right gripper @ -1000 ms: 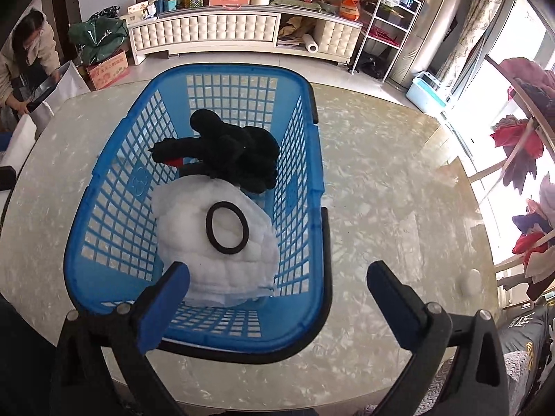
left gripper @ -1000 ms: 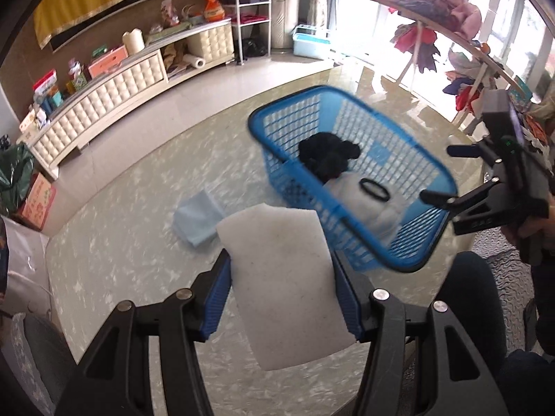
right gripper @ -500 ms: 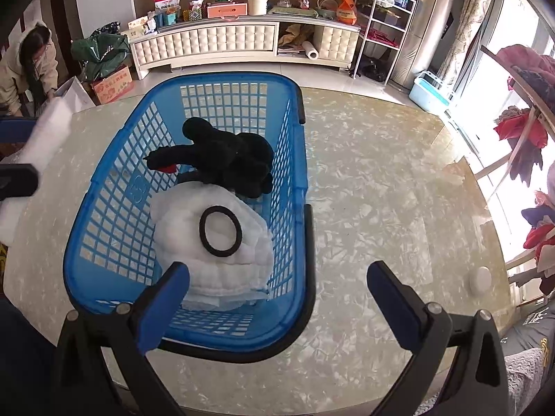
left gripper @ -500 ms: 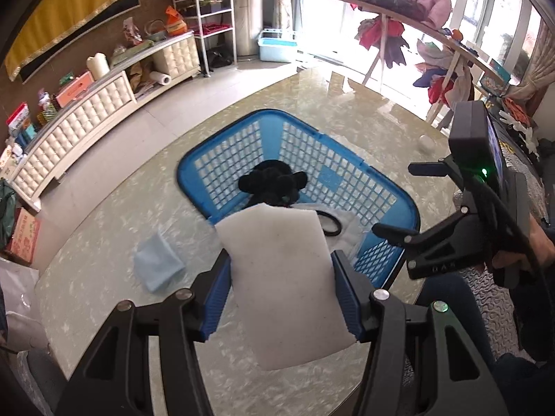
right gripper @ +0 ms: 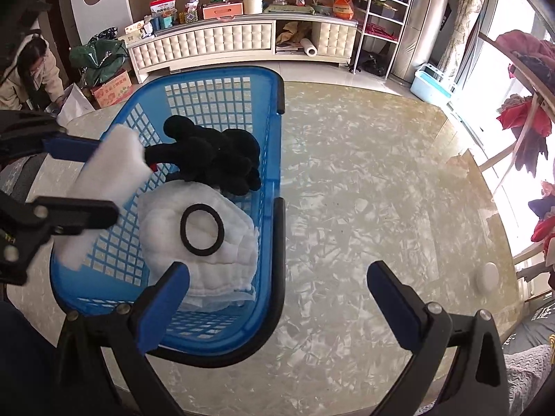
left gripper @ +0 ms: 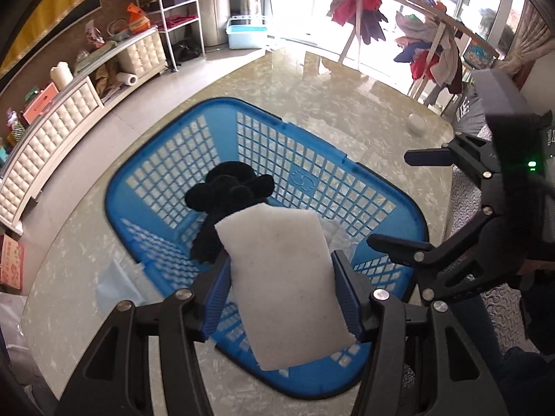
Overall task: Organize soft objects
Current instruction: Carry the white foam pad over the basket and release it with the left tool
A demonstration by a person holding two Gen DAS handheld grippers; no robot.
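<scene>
My left gripper (left gripper: 281,287) is shut on a flat white sponge sheet (left gripper: 284,277) and holds it above the near end of the blue basket (left gripper: 312,173). In the right wrist view the left gripper (right gripper: 79,176) and the sheet (right gripper: 104,180) hang over the basket's left rim (right gripper: 274,131). Inside the basket lie a black plush toy (right gripper: 215,159), a folded white cloth (right gripper: 208,253) and a black hair ring (right gripper: 202,229) on it. My right gripper (right gripper: 277,298) is open and empty, just right of the basket's near corner; it also shows in the left wrist view (left gripper: 402,201).
A light blue cloth (left gripper: 118,284) lies on the marble table (right gripper: 364,208) left of the basket. A small white round object (right gripper: 487,275) sits near the table's right edge. A clothes rack (left gripper: 399,17) and a low cabinet (right gripper: 242,41) stand beyond the table.
My left gripper has carried the white sheet from beside the basket to over it. The right gripper has shifted slightly to the right of the basket.
</scene>
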